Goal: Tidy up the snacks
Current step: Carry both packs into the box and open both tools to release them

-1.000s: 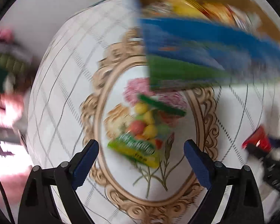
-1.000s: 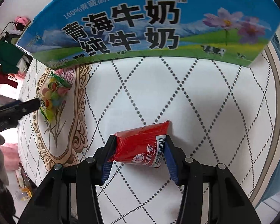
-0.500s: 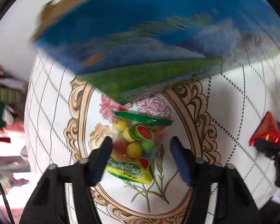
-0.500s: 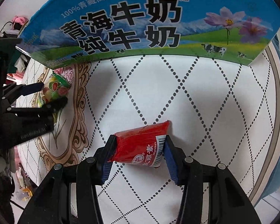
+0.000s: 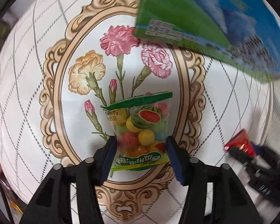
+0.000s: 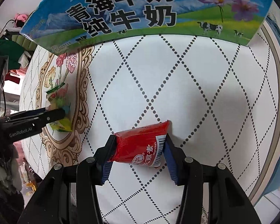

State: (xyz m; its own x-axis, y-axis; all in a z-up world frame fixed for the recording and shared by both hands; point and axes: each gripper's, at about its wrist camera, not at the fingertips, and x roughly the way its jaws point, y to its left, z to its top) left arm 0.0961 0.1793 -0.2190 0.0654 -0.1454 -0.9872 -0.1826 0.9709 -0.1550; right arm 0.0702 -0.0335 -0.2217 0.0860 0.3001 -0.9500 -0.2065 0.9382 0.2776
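A clear bag of fruit candies point(image 5: 141, 130) with green ends lies on the flower picture of the tablecloth. My left gripper point(image 5: 140, 145) has closed around its lower half, a finger touching each side. It also shows in the right wrist view point(image 6: 57, 100). My right gripper point(image 6: 140, 147) is shut on a red snack packet point(image 6: 141, 145) that rests on the cloth. The packet's tip shows in the left wrist view point(image 5: 240, 145). A blue and green milk carton box point(image 6: 140, 13) stands behind both.
The round table point(image 6: 196, 93) has a white cloth with dotted diamonds and a gold oval frame point(image 5: 63, 97). Its edge runs along the right side point(image 6: 278, 97). Clutter and clothes lie beyond the left edge point(image 6: 7, 50).
My left gripper has moved forward over the candy bag and closed its fingers onto it. The right gripper and red packet have stayed in place.
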